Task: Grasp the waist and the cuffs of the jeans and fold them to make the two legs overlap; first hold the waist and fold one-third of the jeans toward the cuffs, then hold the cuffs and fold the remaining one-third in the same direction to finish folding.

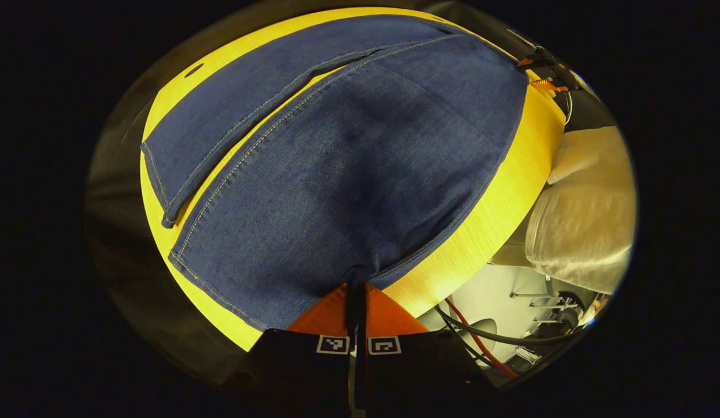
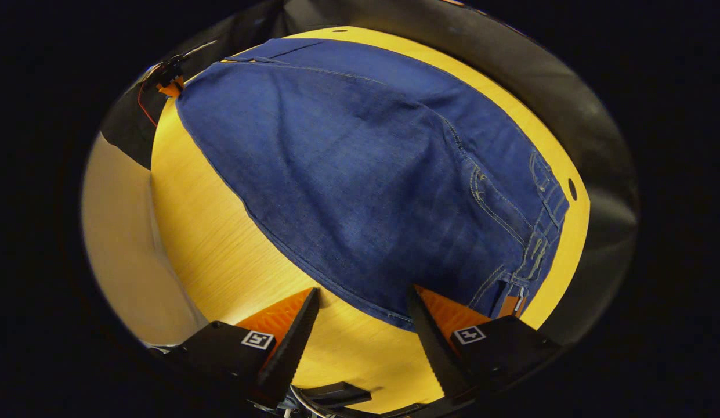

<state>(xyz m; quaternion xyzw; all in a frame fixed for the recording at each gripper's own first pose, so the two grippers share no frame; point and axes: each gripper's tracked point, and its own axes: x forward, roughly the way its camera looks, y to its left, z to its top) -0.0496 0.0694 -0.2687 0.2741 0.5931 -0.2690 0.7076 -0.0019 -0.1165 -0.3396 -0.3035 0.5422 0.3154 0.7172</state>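
Blue jeans lie spread on a yellow wooden table. In the left gripper view the two legs run away from me, the far leg slightly apart from the near one. My left gripper is shut on the near leg's cuff edge, the denim puckering between its orange fingers. In the right gripper view the jeans show their waistband and pocket at the right. My right gripper stands open just above the table, its right finger over the jeans' near edge by the waist. The left gripper shows small at the far end.
A person's light sleeve hangs beyond the table's right side in the left gripper view, with cables and metal stands on the floor below. The other gripper shows far off. Dark booth cloth rings the table; bare wood lies left of the jeans.
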